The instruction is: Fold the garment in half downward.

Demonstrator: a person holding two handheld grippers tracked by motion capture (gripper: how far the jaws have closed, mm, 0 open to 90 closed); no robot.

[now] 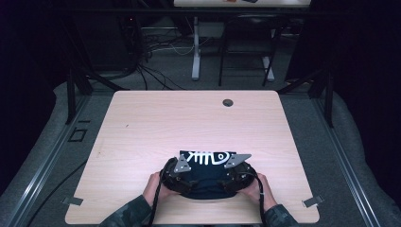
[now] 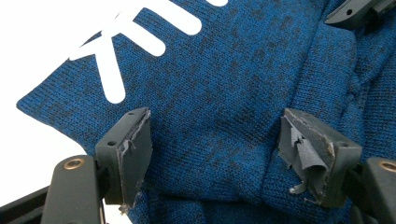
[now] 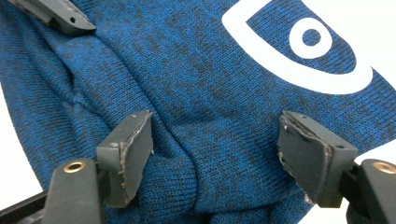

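Down at the near edge of the pale wooden table (image 1: 142, 123), a folded dark blue knitted garment with a white fish-skeleton print (image 1: 208, 182) lies flat. Both grippers stand over it with jaws parted, clamping nothing: the left gripper (image 2: 212, 140) above its left part, the right gripper (image 3: 215, 144) above its right part, near the fish's head.

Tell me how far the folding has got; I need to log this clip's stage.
The blue knit garment already lies as a compact folded bundle on the table, white fish-bone print up. In hand: the left hand-held gripper and right hand-held gripper sit over its near edge, jaws open, pads not pressing on the knit. Left: probably a last fold or tidy, then withdrawing.
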